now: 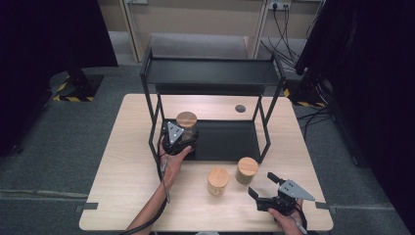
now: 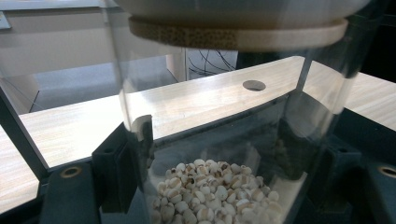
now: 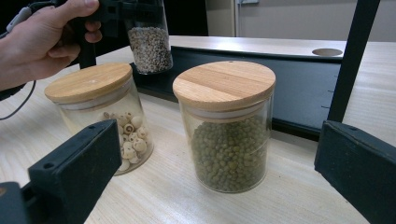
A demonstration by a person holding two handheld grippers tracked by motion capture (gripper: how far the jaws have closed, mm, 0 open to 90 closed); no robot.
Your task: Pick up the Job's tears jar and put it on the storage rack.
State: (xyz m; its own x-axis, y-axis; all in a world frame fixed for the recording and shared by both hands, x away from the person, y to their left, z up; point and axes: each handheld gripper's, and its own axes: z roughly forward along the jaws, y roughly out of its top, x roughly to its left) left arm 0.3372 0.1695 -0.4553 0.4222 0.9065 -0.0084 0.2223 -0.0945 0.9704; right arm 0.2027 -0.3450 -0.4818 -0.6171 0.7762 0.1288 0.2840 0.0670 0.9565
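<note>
The right gripper (image 1: 261,187) is waiting near, jaws apart, beside two jars. Far left, the left gripper (image 1: 177,138) is clamping the upright grain jar (image 1: 186,125), holding it over the rack's lower shelf (image 1: 230,139).

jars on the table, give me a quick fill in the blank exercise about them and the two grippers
1. The left gripper is shut on a glass jar of pale ____.
2. The jar nearest the right gripper holds ____ beans.
3. All three jars have round ____ lids.
4. The right gripper's jaws stand ____, with nothing between them.

Missing words: grains; green; wooden; open
</note>
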